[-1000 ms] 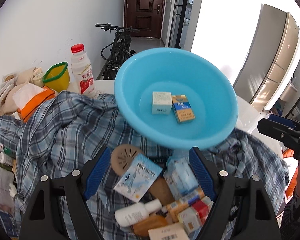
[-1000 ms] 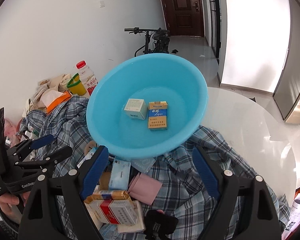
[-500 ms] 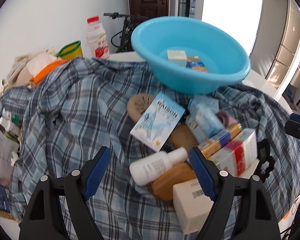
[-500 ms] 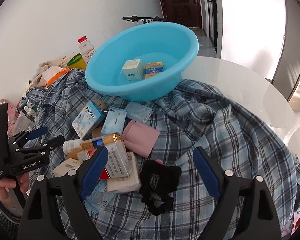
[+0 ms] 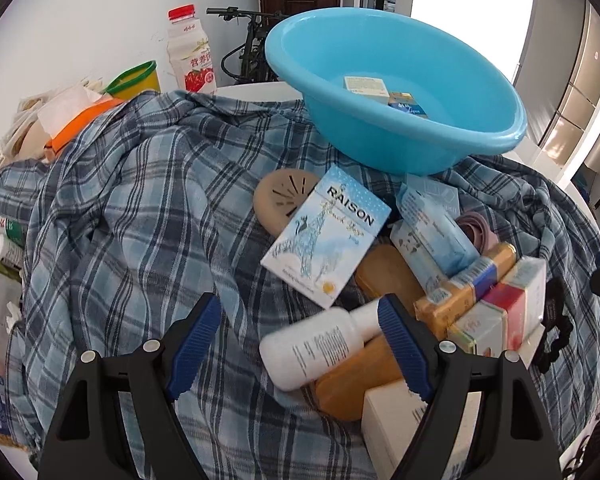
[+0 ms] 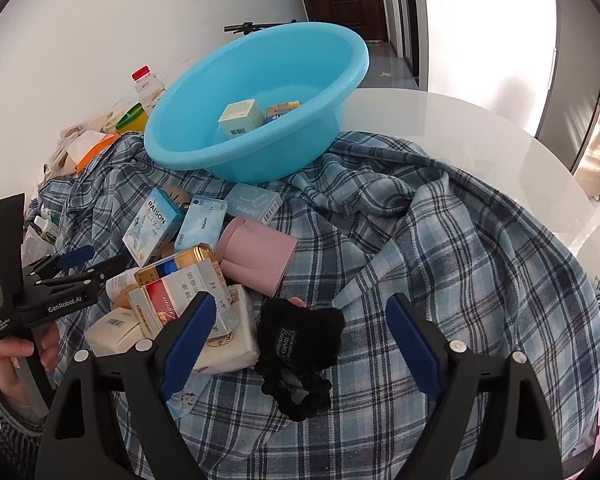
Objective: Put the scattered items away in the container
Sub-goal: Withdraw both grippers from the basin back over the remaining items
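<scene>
Black scrunchie (image 6: 300, 394) fully visible right-side only

- Basin (image 5: 384, 128): light-blue plastic, smooth, semi-gloss sheen.
- Plaid shirt (image 6: 440, 240): woven cloth, matt, soft and rumpled.
- Round tabletop (image 6: 460, 120): white, hard, highly glossy, reflects window light.
- RAISON carton (image 5: 326, 236): printed card, slight satin finish.
- White bottle (image 5: 316, 348): smooth plastic, low gloss.
- Gold-topped pack (image 6: 180, 264): metallic foil look, shiny.
- Black scrunchie (image 6: 300, 392): fuzzy fabric, matt.
- Pink case (image 6: 256, 256): smooth, matt surface.
- Drink bottle (image 5: 191, 56): white plastic, printed label, red cap.
</scene>
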Demonstrator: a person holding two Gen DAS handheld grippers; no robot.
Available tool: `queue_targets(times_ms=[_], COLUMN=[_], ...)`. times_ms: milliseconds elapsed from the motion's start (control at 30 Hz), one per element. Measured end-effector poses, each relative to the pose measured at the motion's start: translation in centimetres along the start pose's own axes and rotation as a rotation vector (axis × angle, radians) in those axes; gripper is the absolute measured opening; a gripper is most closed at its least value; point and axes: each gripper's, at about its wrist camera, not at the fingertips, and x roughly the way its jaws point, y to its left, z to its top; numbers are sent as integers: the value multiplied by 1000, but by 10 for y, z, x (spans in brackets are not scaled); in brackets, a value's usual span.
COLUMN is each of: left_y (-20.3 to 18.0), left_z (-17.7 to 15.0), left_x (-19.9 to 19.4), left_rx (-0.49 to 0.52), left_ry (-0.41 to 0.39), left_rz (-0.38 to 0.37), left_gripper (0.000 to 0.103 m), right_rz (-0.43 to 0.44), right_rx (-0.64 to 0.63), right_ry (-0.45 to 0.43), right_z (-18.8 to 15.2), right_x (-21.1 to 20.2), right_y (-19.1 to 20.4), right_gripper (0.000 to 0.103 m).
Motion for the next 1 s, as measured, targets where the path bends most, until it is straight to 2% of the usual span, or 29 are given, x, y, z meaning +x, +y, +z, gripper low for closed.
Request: queue_targets(times_ms=[167, 367, 567, 867, 1000], left_y=[-8, -23, -43, -70, -73], left_z=[12, 20, 34, 51, 53], left_x=[18, 31, 29, 21, 19], left_rx=[62, 117, 122, 146, 139], left_ry=[24, 63, 74, 43, 59], left_rz=[-13, -98, -168, -153, -178], left_gripper=[83, 83, 83, 83, 83], right_rz=[-4, -2, 3, 3, 8], right_rx=[8, 37, 47, 42, 47], right_ry=[12, 31, 40, 39, 41], right_z=[-1, 0, 1, 3, 1], right_x=[5, 15, 22, 24, 24], right_y=[-5, -14, -18, -20, -21], right_gripper=[86, 86, 86, 86, 86])
